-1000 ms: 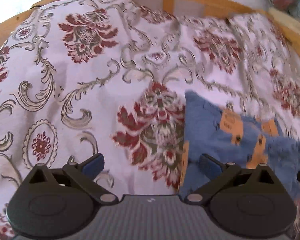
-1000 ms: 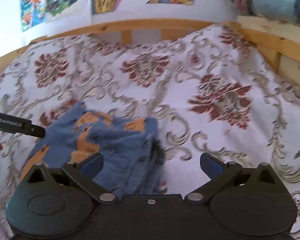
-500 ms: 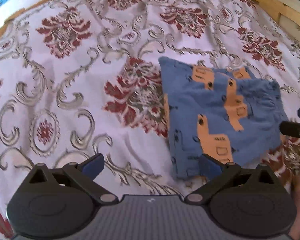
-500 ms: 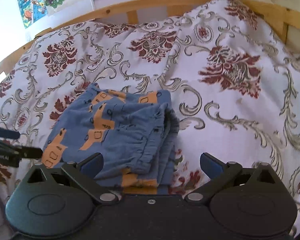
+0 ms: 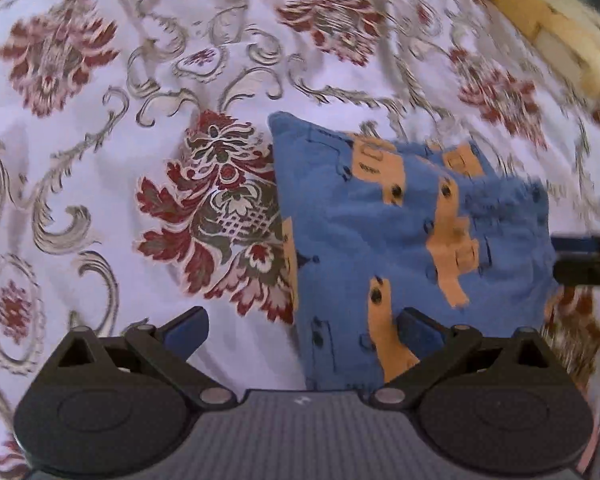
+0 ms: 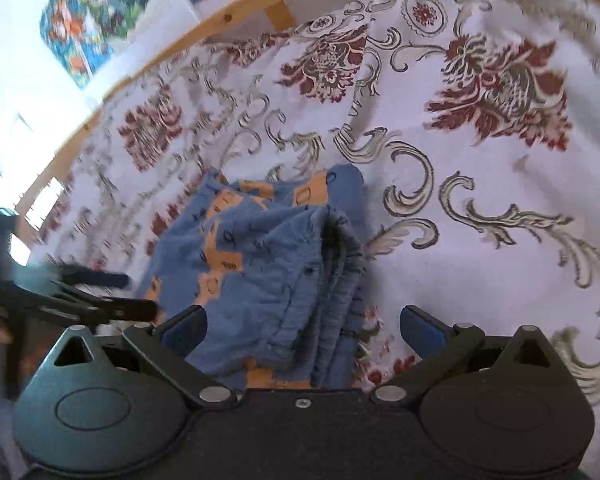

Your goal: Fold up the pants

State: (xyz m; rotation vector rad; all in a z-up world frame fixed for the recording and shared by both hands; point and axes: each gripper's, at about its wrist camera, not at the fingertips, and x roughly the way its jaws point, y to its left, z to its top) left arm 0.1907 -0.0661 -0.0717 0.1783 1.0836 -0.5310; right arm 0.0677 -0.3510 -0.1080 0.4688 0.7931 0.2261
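Observation:
The blue pants (image 5: 400,240) with orange truck prints lie folded into a compact stack on the floral bedspread (image 5: 100,160). In the right wrist view the pants (image 6: 268,272) show their layered edges toward the camera. My left gripper (image 5: 304,330) hovers open above the stack's near left edge, holding nothing. My right gripper (image 6: 304,326) is open too, over the near edge of the pants, empty. The right gripper's fingers (image 5: 584,264) poke in at the right edge of the left wrist view; the left gripper's fingers (image 6: 96,292) show at the left in the right wrist view.
A wooden bed rail (image 6: 236,16) runs along the far side of the bed, with colourful posters (image 6: 96,12) on the wall behind. Another wooden rail (image 5: 548,32) borders the bed at the upper right. The bedspread extends widely around the pants.
Both grippers have pulled back and tilted; the folded pants now sit lower and nearer in both views. The right wrist view has rolled, so the bed rail slants. The pants stay put.

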